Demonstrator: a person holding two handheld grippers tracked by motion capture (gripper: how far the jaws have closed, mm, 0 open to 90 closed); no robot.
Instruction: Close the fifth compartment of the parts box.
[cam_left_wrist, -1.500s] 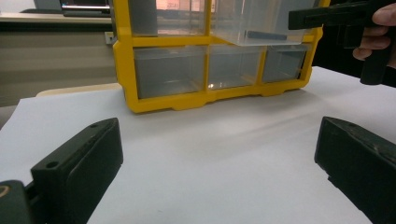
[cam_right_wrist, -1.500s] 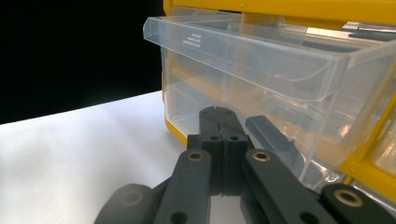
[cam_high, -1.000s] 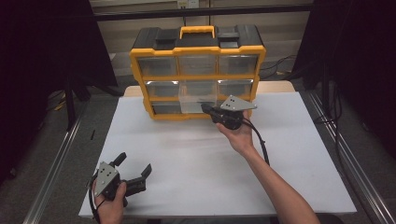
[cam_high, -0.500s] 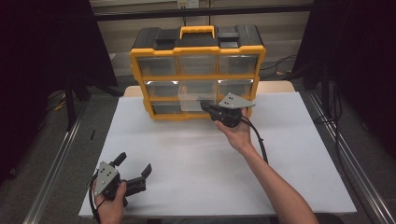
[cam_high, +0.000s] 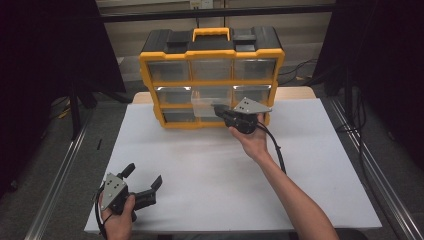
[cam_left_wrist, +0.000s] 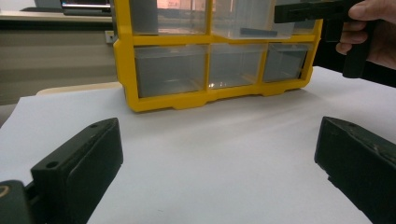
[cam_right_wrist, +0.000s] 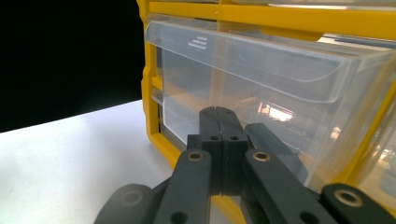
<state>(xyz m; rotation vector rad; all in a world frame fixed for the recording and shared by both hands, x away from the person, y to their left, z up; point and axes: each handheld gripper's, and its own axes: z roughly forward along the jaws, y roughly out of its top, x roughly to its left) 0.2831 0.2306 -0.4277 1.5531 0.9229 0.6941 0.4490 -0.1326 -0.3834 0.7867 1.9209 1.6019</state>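
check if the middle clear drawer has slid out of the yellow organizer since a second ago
Yes. The middle clear drawer now sticks out further toward the person from the yellow organizer, with the shut right gripper at its front.

The organiser box (cam_high: 212, 80) is yellow with a black top and a yellow handle, and it stands upright at the far side of the bench (cam_high: 210, 175). It has three rows of three clear plastic drawers. The middle drawer (cam_high: 207, 102) of the middle row is pulled partly out of the box toward the front. The other drawers sit closed in the box.
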